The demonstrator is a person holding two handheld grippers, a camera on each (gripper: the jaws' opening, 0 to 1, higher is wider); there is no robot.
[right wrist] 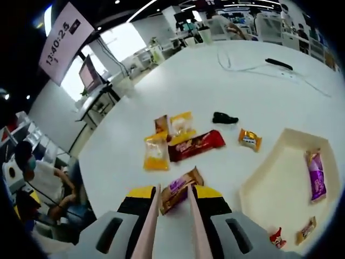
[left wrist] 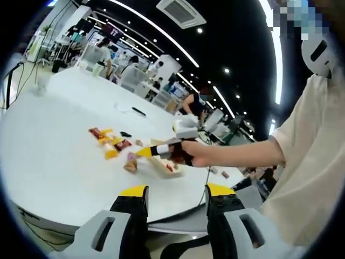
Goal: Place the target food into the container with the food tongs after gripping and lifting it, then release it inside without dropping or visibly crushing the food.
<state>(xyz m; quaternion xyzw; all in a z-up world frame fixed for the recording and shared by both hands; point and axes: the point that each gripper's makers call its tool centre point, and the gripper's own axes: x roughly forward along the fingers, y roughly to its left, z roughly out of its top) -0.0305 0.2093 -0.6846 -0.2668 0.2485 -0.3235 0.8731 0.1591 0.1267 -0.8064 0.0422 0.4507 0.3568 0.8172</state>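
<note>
The brown snack packet (right wrist: 179, 190) sits on the white table (right wrist: 215, 75), pinched between the tongs (right wrist: 171, 216) held closed in the right gripper (right wrist: 172, 200), just left of the beige tray (right wrist: 280, 189). The left gripper (left wrist: 175, 193) hangs wide apart, empty, off the table's edge.

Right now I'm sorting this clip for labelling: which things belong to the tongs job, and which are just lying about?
Job:
- tongs in the right claw
- brown-and-purple snack packet between the tong tips
- cream tray

Lying about:
- red packet
- yellow packet
- small orange packet
- black object
- cable
</note>
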